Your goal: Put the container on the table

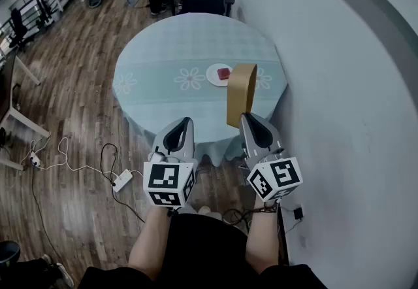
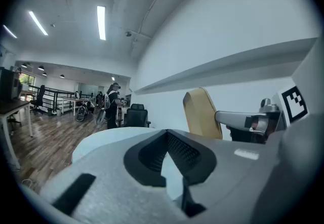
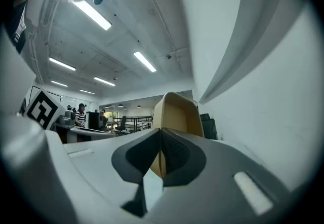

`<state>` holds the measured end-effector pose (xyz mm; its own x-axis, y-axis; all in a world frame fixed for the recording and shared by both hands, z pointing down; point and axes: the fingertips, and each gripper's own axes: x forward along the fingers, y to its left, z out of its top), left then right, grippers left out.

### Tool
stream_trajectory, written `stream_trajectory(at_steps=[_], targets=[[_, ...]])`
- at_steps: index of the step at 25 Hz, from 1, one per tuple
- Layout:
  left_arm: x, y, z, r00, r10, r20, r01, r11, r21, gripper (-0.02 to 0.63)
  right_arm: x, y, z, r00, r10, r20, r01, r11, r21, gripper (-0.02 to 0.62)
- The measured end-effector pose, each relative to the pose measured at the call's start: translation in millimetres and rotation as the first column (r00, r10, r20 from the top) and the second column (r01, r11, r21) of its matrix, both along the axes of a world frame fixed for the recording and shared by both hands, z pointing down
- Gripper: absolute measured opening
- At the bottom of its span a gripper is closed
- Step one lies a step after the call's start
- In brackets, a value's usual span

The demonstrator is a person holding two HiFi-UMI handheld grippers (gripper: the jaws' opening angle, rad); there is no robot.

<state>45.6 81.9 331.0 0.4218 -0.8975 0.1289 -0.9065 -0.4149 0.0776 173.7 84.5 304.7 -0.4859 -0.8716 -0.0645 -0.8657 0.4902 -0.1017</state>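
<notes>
right gripper (image 1: 245, 118) pinches the tan container (image 1: 241, 91) by its lower edge, upright at 4 o'clock of the round table (image 1: 163, 52); left gripper (image 1: 185, 123) pressed together, empty.

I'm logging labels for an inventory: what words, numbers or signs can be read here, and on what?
No readable text in any view.
Cubes on the left gripper and right gripper: black-and-white square markers, no letters or numbers.
Container held in the right gripper: plain tan, no print showing.
Tablecloth: flower pattern only.
</notes>
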Motion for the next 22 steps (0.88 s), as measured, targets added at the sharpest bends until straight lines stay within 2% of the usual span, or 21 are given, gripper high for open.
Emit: stream_trajectory(at_steps=[8,11,15,22], targets=[[13.3,-1.3,1.4,1.000,0.006,-0.001,-0.006,1.000,0.002,0.002,8.4,-1.3,1.9,1.000,-0.015,-0.016,0.015,1.000,0.004,0.021],[20.3,-4.9,1.7,1.000,0.016,0.003,-0.016,1.000,0.003,0.002,15.8,-7.7,5.6,1.000,0.012,-0.016,-0.012,1.000,-0.008,0.021],[23.9,-11.6,7.2,1.000,0.020,0.009,-0.020,1.000,-0.012,0.002,23.2,-25.4,29.4,0.996,0.048,-0.069,-0.052,0.997,-0.063,0.023],[9.4,-18.5,14.2,1.000,-0.006,0.025,0.007,0.999,-0.036,0.002,22.2,-69.3,94.8,0.987,0.011,-0.160,-0.041,0.982,-0.182,0.023]])
